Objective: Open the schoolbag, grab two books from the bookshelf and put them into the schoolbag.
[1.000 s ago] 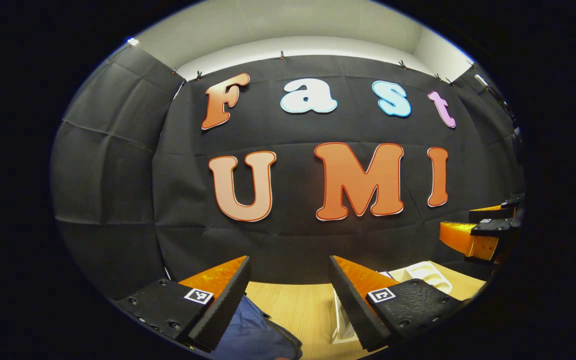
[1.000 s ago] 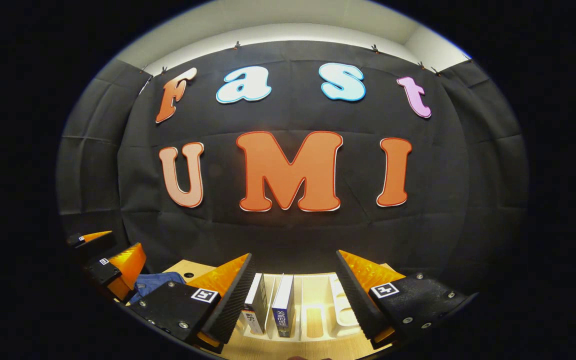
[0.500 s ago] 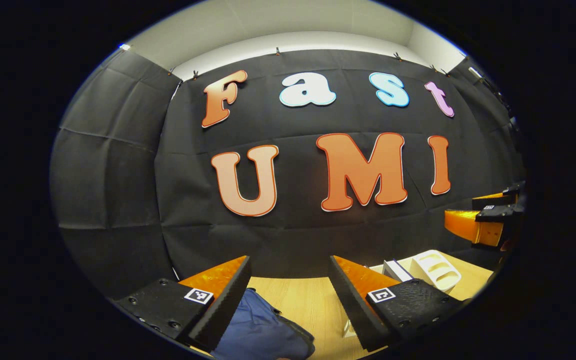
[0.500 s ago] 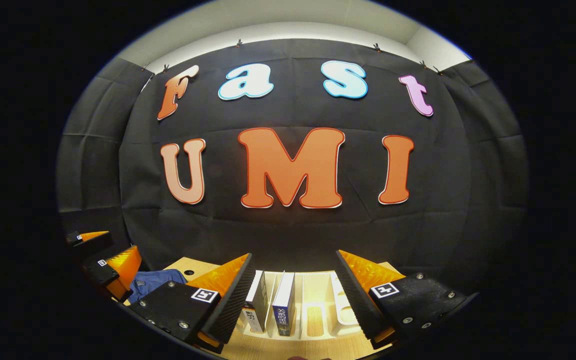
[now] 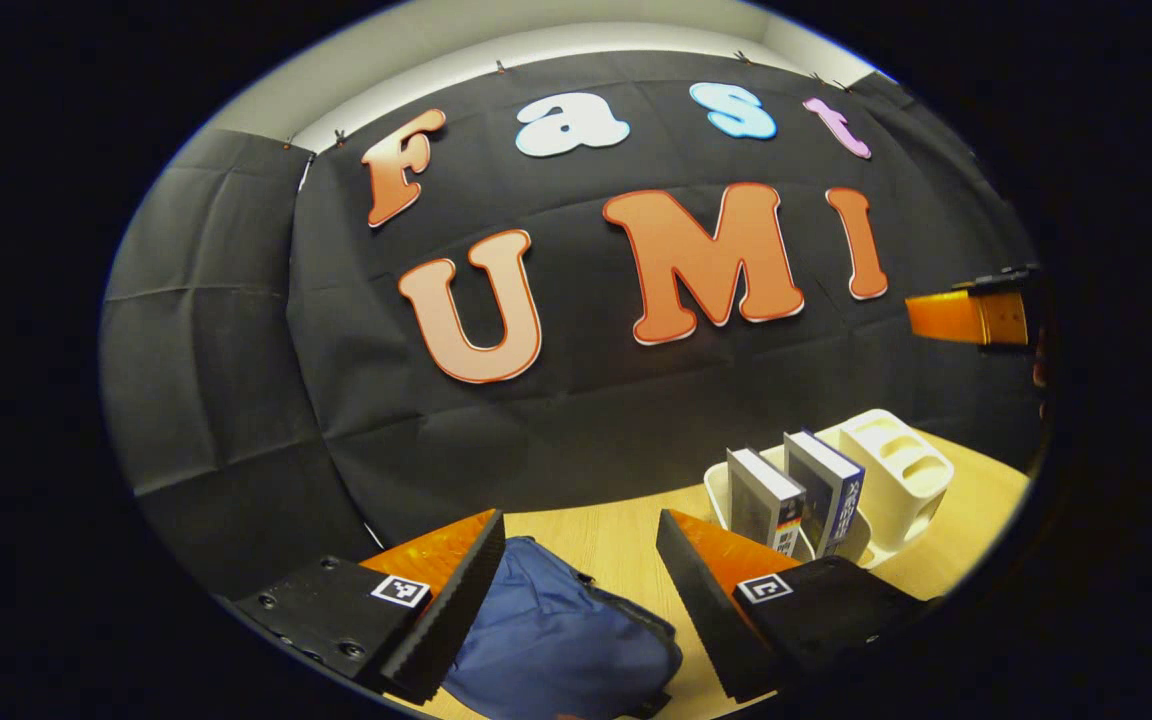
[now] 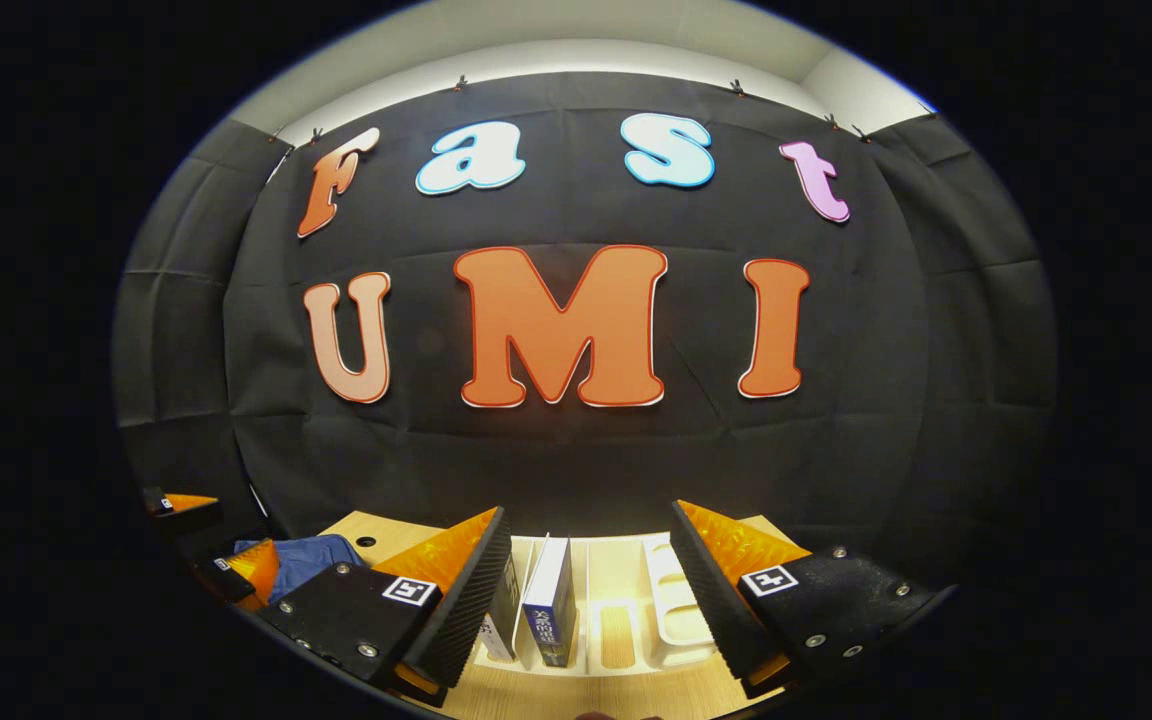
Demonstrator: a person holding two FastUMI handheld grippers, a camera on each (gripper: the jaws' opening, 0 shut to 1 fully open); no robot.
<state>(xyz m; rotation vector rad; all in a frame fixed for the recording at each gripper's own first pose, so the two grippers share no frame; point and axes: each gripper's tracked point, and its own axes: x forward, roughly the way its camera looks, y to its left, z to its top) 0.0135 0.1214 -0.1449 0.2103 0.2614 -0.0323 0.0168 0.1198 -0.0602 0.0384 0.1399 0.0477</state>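
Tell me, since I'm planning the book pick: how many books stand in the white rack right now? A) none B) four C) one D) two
D: in the left gripper view two books stand upright side by side in the white rack, and the remaining slots beside them look bare.

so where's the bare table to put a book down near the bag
Bare wood lies between the blue schoolbag and the white bookshelf, running back to the black cloth wall. It is crowded at the bookshelf, where two books stand side by side.
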